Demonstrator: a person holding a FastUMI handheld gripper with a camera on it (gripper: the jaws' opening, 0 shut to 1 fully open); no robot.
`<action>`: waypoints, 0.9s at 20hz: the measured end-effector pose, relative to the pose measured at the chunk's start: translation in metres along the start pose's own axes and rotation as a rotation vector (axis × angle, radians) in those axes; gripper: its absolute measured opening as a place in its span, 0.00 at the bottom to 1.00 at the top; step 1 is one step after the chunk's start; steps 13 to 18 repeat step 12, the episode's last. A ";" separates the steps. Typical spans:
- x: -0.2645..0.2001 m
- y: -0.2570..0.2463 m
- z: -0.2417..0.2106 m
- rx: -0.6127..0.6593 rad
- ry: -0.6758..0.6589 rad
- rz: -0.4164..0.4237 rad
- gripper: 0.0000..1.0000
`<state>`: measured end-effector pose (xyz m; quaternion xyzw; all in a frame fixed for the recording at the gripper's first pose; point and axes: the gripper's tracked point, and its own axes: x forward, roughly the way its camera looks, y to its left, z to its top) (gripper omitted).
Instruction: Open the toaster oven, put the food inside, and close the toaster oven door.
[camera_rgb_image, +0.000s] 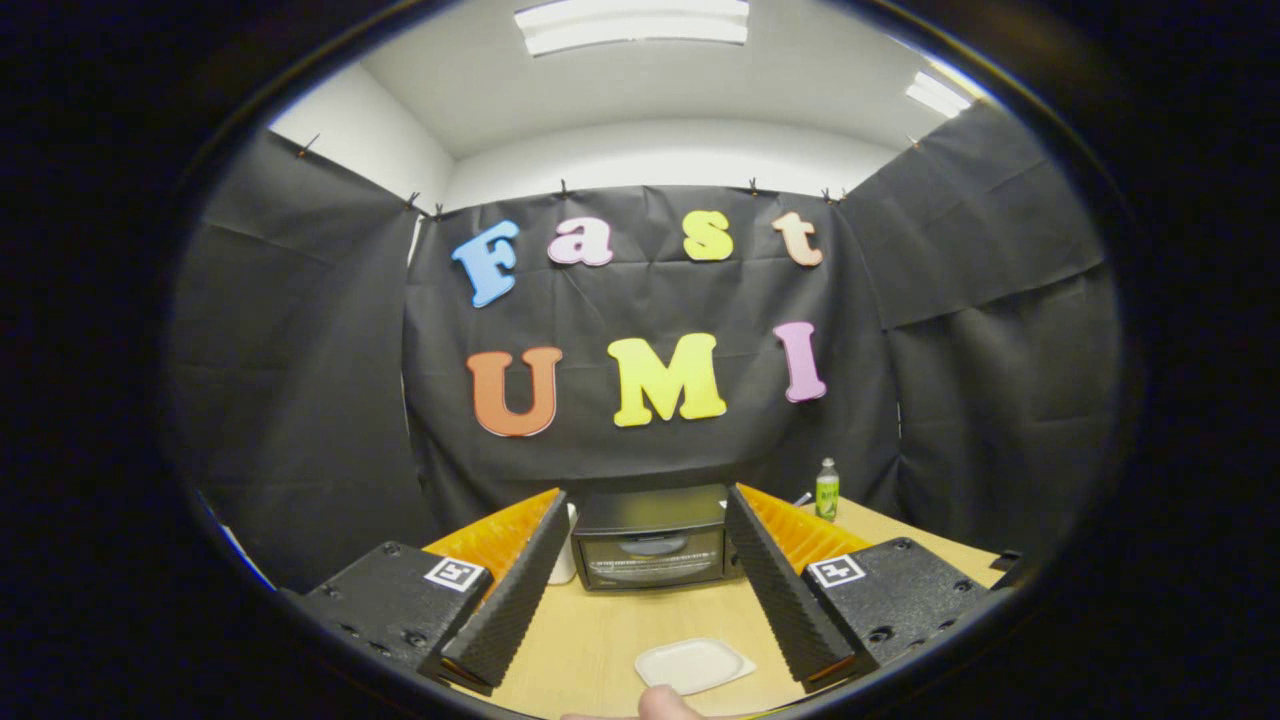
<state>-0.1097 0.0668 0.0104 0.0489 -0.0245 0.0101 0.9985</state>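
While the gripper (650, 590) sits back from the work with its fingers spread wide and nothing between them, the toaster oven (655, 540) stands straight ahead, framed in the gap beyond the fingertips, glass door facing the tool and shut. Something round shows dimly behind the glass; can't tell what. A white plate (695, 665) lies on the wooden table (600, 640) between the fingers, nearer than the oven, looking bare. A fingertip (665, 703) shows just behind it. That fits food already in and door closed, or food elsewhere.
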 end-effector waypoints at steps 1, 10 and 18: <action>0.002 0.003 -0.001 0.010 0.000 0.005 1.00; 0.011 0.012 -0.003 -0.041 -0.018 0.006 1.00; 0.013 0.009 -0.005 -0.053 -0.009 0.003 1.00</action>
